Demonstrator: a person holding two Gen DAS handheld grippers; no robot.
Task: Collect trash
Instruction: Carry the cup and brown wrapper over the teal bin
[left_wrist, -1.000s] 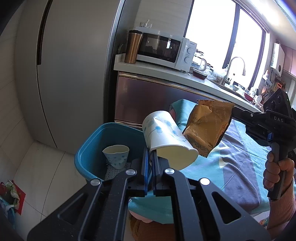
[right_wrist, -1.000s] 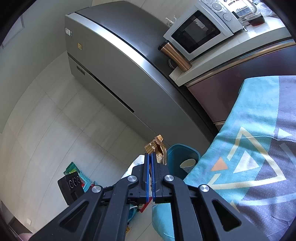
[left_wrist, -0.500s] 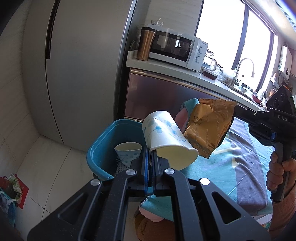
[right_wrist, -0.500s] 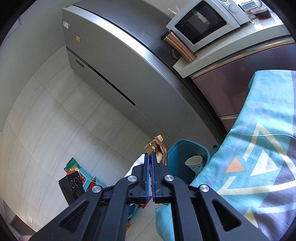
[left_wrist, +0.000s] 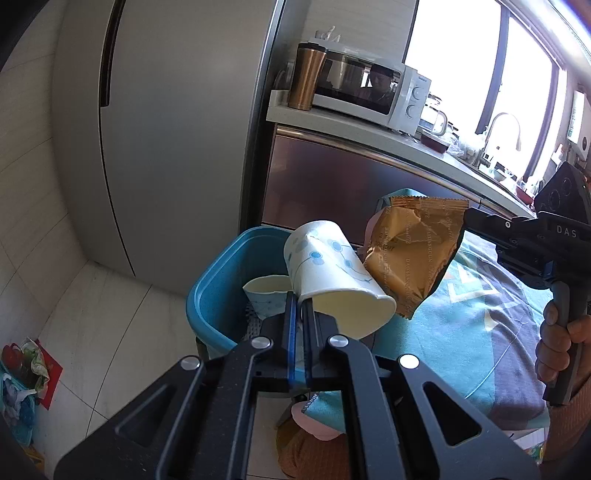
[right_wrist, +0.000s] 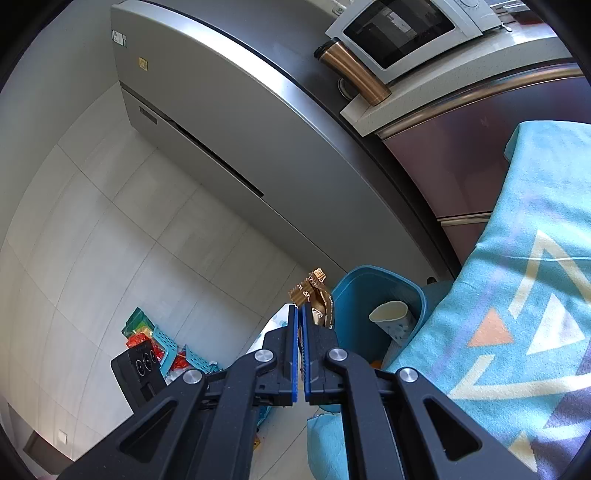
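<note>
My left gripper (left_wrist: 300, 301) is shut on the rim of a white paper cup with blue dots (left_wrist: 328, 269), which lies tilted with its mouth toward me, above the near edge of a blue bin (left_wrist: 210, 291). Another paper cup (left_wrist: 264, 290) stands inside that bin (right_wrist: 369, 284), also visible as a cup (right_wrist: 391, 317) in the right wrist view. My right gripper (right_wrist: 300, 308) is shut on a crumpled gold snack wrapper (right_wrist: 317, 299). In the left wrist view the wrapper (left_wrist: 413, 251) hangs just right of the held cup, pinched by the right gripper (left_wrist: 465, 218), which a hand (left_wrist: 554, 343) holds.
The bin stands on the tiled floor between a grey fridge (left_wrist: 166, 129) and a table under a teal patterned cloth (right_wrist: 517, 314). A counter (left_wrist: 369, 136) behind carries a copper tumbler (left_wrist: 308, 75) and a microwave (left_wrist: 369, 94). Colourful baskets and clutter (right_wrist: 162, 339) lie on the floor at left.
Both grippers have drifted toward the blue bin with their loads; the bin and fridge appear larger and shifted right in the left wrist view. Neither grip has changed.
</note>
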